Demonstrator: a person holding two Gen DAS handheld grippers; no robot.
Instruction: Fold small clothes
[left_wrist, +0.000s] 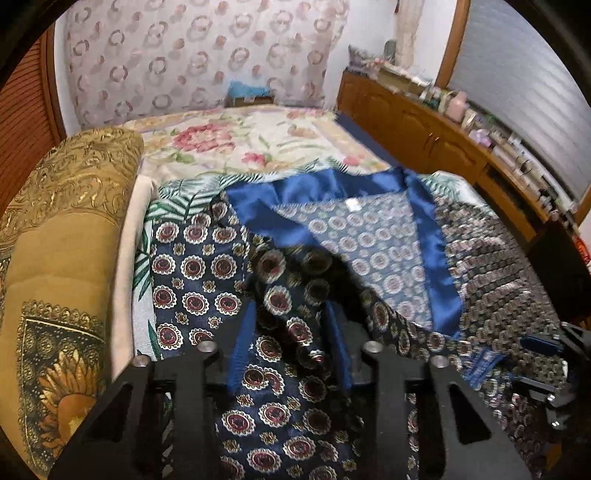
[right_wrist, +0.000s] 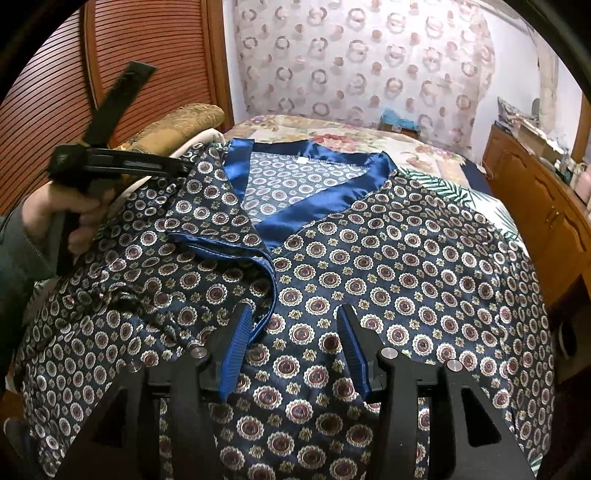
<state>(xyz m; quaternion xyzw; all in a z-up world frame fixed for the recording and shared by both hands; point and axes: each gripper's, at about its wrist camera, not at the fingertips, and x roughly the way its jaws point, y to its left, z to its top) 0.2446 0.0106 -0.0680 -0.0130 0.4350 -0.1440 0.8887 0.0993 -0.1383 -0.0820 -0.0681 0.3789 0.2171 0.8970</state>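
A navy satin top (right_wrist: 406, 266) with round medallions and a bright blue V-neck trim (right_wrist: 314, 206) lies spread on the bed, neckline away from me. Its left front panel (left_wrist: 192, 266) is folded over and rumpled. In the left wrist view a raised ridge of that fabric runs between the blue pads (left_wrist: 240, 354), and my left gripper (left_wrist: 291, 306) is shut on it. A hand (right_wrist: 85, 214) holds that gripper (right_wrist: 186, 168) at the garment's left shoulder. My right gripper (right_wrist: 294, 308) hovers open over the lower front, the blue edge trim beside its left pad (right_wrist: 232, 354).
The bed carries a floral cover (left_wrist: 240, 147). A gold patterned cushion (left_wrist: 66, 221) lies along the left side. Wooden cabinets (left_wrist: 424, 129) with small items on top run along the right. A louvred wooden door (right_wrist: 147, 55) stands behind on the left, and a patterned curtain (right_wrist: 369, 55) hangs at the back.
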